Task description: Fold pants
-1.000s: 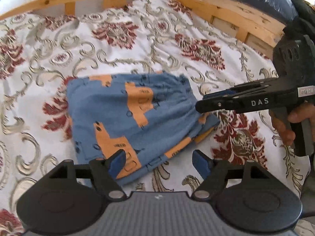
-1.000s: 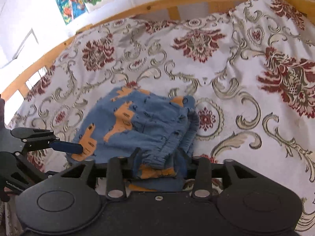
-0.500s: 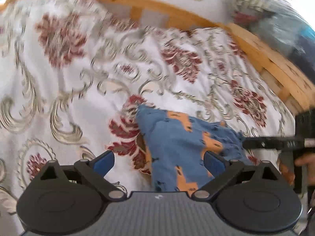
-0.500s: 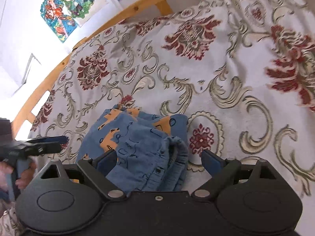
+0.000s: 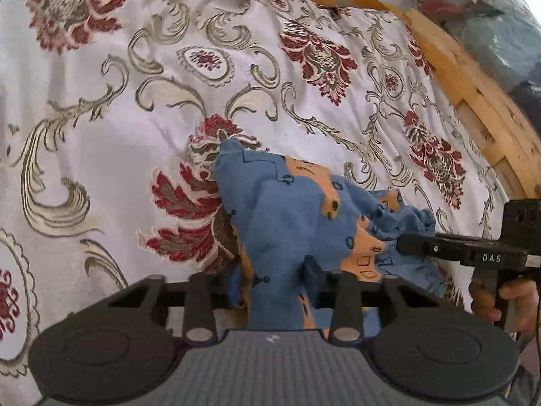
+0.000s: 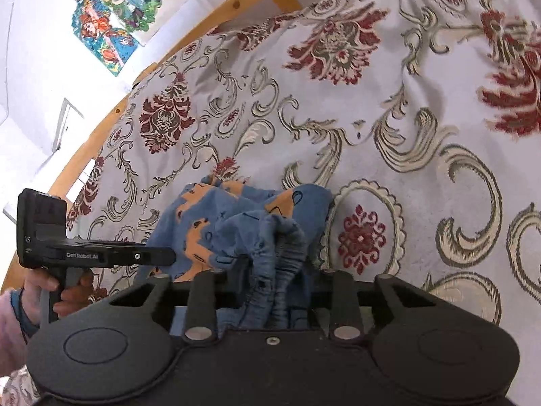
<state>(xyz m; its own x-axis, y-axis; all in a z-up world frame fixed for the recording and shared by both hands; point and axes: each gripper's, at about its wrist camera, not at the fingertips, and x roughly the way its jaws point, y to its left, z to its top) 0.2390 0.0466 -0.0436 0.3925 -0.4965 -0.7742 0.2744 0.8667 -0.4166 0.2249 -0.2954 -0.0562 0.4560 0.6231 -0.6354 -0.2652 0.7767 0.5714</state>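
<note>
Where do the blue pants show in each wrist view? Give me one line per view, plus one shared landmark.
Left wrist view: the blue pants sit low and centre, bunched between the left gripper, whose jaws are closing on them.
Right wrist view: the pants sit low and centre-left, waistband gathered in the closing right gripper.
Shared landmark: the wooden bed frame.

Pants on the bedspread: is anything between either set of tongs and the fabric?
Nothing visible. The pants already sit bunched between the closing left tongs and the closing right tongs, on bare bedspread.
</note>
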